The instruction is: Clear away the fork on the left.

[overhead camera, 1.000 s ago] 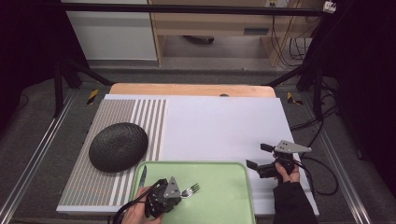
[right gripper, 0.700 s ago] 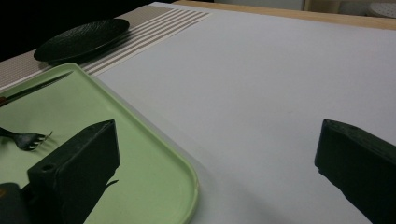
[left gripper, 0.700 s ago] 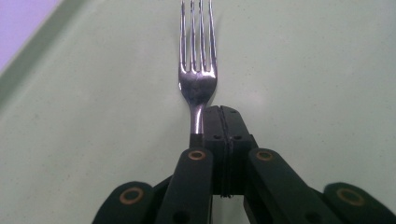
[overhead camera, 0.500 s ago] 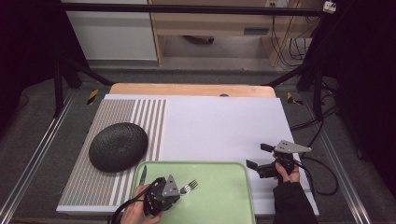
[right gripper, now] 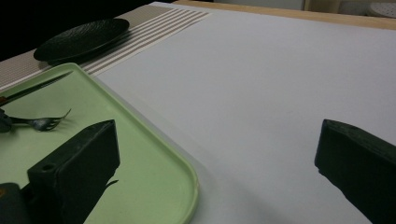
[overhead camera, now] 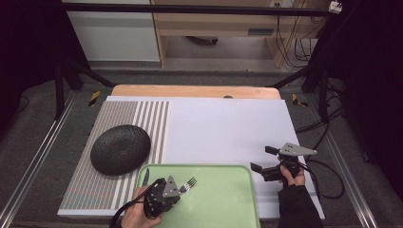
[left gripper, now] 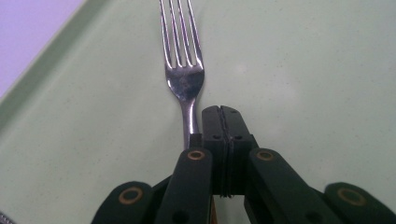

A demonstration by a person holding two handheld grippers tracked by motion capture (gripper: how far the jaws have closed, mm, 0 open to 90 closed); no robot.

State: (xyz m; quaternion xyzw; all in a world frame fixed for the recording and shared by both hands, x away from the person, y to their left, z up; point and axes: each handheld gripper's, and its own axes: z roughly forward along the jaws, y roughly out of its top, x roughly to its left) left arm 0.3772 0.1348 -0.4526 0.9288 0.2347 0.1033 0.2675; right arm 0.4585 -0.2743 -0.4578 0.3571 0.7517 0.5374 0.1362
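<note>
Two things flank the silver metal fork [left gripper: 183, 70] clamped by the left gripper [overhead camera: 178, 189] above the pale green plastic tray [overhead camera: 223, 209]: a dark-bladed knife [overhead camera: 145, 176] and a black textured plate [overhead camera: 120, 148]. The right gripper [overhead camera: 261, 159] is held with jaws apart over the white mat [overhead camera: 223, 128].

The high view sits above my side of the tabletop [overhead camera: 228, 128] and looks forward and down, far enough back to take in the whole mat, the green tray [overhead camera: 223, 199] at the near edge and both my hands. The left gripper view rides on my left tongs [left gripper: 223, 122] and looks along them from very close and low, straight down the fork [left gripper: 183, 70] onto the tray floor. The right gripper view rides on my right tongs [right gripper: 215, 154], low over the tabletop, facing across it towards the tray and the black plate [right gripper: 81, 39] beyond. All three views share the green tray and the fork.
</note>
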